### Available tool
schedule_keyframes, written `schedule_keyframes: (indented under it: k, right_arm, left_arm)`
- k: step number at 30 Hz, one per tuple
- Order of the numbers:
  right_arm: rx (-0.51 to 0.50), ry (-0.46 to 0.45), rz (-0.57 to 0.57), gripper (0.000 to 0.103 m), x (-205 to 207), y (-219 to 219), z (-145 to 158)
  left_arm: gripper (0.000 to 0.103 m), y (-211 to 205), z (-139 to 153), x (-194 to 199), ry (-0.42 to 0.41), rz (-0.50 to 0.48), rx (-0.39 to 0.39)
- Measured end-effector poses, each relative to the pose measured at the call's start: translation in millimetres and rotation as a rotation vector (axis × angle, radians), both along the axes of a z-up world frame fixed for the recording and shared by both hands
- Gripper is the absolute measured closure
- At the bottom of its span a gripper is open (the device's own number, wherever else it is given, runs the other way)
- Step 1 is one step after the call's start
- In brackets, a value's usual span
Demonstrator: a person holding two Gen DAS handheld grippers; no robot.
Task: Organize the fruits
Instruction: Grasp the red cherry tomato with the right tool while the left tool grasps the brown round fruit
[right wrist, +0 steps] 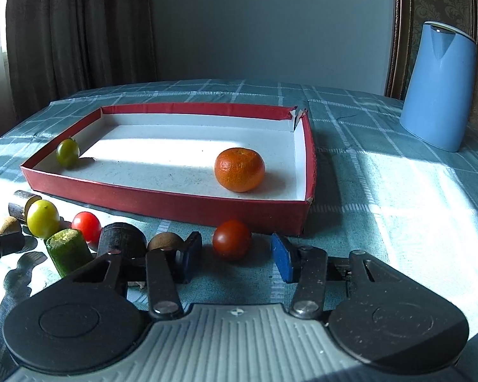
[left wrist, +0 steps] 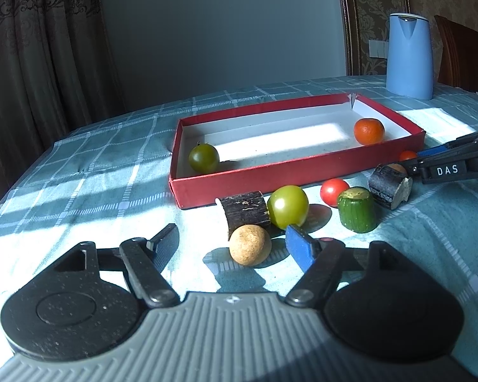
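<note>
Checked cloth (right wrist: 382,175), curtains (right wrist: 63,31) behind; kettle (right wrist: 436,89) right of tray (right wrist: 175,205). Left gripper (left wrist: 232,238) apart around a tan ball (left wrist: 250,244). Right gripper (right wrist: 235,254) apart around a red tomato (right wrist: 231,239), contact unclear.

Black linkage arms on the left gripper (left wrist: 232,242); blue pads; ribbed grey housing (silver pivot screws).

From the left wrist we look low across the checked tablecloth (left wrist: 79,172) toward the red tray (left wrist: 302,172), seeing it from its near left corner, with the blue kettle (left wrist: 409,54) far beyond the tray's right end. From the right wrist we sit nearer the tray's (right wrist: 175,205) long near wall, facing it more squarely and slightly downward, the kettle (right wrist: 436,89) off past its right end. Both views share the tray, the kettle, the curtain behind the tray's left end, and the row of produce just before the tray's near wall.
</note>
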State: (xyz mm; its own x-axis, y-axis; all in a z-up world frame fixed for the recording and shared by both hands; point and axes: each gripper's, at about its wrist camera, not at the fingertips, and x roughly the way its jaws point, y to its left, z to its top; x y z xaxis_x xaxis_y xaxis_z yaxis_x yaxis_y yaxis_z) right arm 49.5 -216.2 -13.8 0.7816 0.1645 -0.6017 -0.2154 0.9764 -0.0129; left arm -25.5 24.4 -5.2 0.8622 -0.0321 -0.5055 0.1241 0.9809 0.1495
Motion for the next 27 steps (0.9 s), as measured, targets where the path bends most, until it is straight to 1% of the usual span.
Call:
schedule_keyframes:
  k: [3,7,9,10,11,13,15,17,22,27]
  right_arm:
    - [0.009,-0.003,0.002,0.078,-0.5,-1.2,0.3]
    - [0.06,-0.002,-0.009,0.078,-1.1,-9.6,1.4]
    - [0.075,-0.003,-0.019,0.078,-2.2,-13.1,1.7]
    - [0.081,-0.004,-0.02,0.078,-3.1,-14.2,1.9]
    - [0.083,-0.007,-0.019,0.078,-3.4,-14.8,2.2]
    - [0.084,-0.017,-0.018,0.078,-5.2,-15.0,3.2]
    - [0.081,-0.034,-0.015,0.078,-7.6,-14.5,4.6]
    - [0.077,-0.038,-0.01,0.078,-8.7,-13.4,5.0]
    - [0.078,-0.049,-0.011,0.078,-11.0,-13.7,5.9]
    - [0.076,-0.066,-0.013,0.078,-14.1,-13.5,7.2]
  left_arm:
    - [0.031,-1.4,-0.4,-0.2,-0.003,-0.003,0.006]
    - [0.032,-2.0,-0.7,-0.4,-0.006,-0.003,0.012]
    - [0.041,-2.5,-1.3,-0.5,-0.004,-0.003,0.016]
    - [0.05,-2.7,-1.7,0.0,0.0,-0.002,0.019]
    - [0.057,-2.6,-2.7,1.6,0.013,-0.003,0.021]
    - [0.064,-2.5,-3.3,2.6,0.024,-0.013,0.017]
    - [0.067,-3.3,-3.5,1.6,0.021,-0.016,0.021]
    - [0.076,-4.0,-4.3,2.0,0.026,-0.021,0.024]
    - [0.078,-3.9,-4.3,0.9,0.024,-0.022,0.025]
    - [0.078,-3.5,-2.1,-4.0,-0.013,-0.014,0.025]
